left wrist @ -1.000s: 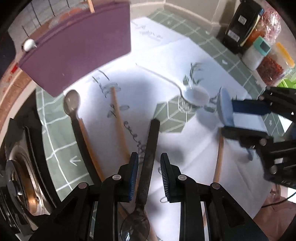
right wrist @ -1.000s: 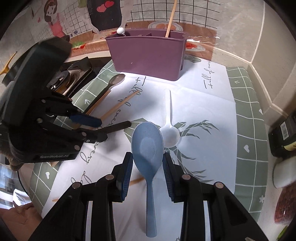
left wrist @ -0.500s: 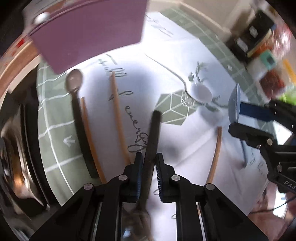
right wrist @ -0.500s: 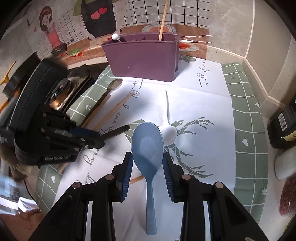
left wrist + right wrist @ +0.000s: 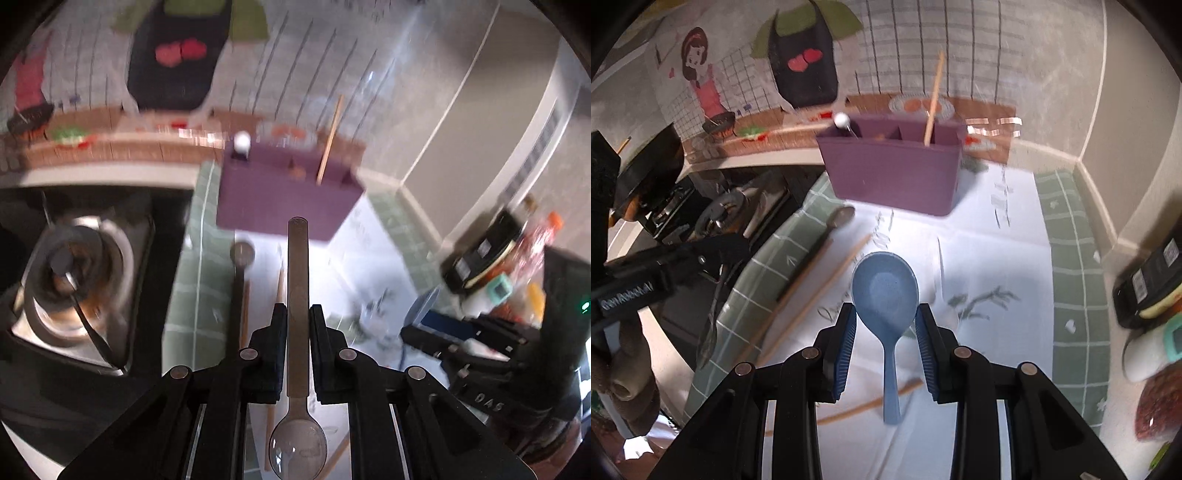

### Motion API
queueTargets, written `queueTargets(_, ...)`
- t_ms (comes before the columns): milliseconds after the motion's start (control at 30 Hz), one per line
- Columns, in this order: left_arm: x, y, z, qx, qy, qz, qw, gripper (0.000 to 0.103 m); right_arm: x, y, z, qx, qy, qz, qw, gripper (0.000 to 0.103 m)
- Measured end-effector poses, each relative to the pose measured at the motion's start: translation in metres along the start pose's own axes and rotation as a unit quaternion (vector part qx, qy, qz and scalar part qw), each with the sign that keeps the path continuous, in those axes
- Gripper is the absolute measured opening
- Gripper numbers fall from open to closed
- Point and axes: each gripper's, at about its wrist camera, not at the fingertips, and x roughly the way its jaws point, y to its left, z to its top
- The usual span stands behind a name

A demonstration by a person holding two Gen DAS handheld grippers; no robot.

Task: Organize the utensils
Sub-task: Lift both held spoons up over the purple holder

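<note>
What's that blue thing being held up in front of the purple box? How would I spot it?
Start at the purple box by the back wall. In front of it, above the white cloth, the right gripper holds a blue rice paddle between its jaws. Only it is broad, round and blue; its neighbours are thin chopsticks and narrow spoons.

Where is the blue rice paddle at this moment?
In the right wrist view, the blue rice paddle sits between the right tool's fingers, above the white cloth.

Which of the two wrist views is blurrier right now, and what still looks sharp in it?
The left wrist view is smeared by motion: the purple caddy and stove are soft, while the clamped dark spoon stays crisp. The right wrist view is clearer, with the blue rice paddle sharp.
</note>
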Motion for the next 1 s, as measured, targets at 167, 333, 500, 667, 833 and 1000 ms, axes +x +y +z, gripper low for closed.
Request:
queueTargets(167,-0.037,-0.014,0.048,0.010,-0.082,-0.029,0.9962,0.012,-0.046,0.008,0.046,-0.026,-0.063,-0.006,0.998,0.030)
queueTargets(333,-0.076,-0.040,0.119,0.051,-0.170,-0.059,0.9823,0.012,-0.107,0.012,0.116,-0.051,-0.151,-0.027,0.987,0.030)
queueTargets(500,-0.103,-0.066,0.177,0.093,-0.245,-0.047,0.9640,0.013,-0.150,0.014,0.173,-0.060,-0.224,-0.058,0.971,0.030)
queueTargets(667,-0.108,-0.076,0.220,0.109,-0.291,-0.017,0.9504,0.013,-0.168,0.003,0.212,-0.044,-0.268,-0.068,0.960,0.030)
queueTargets(833,-0.091,-0.075,0.233,0.110,-0.332,0.016,0.9366,0.013,-0.149,-0.011,0.229,-0.032,-0.277,-0.058,0.958,0.030)
queueTargets(1000,-0.039,-0.068,0.229,0.111,-0.331,0.046,0.9361,0.012,-0.090,-0.032,0.225,-0.008,-0.235,-0.033,0.971,0.030)
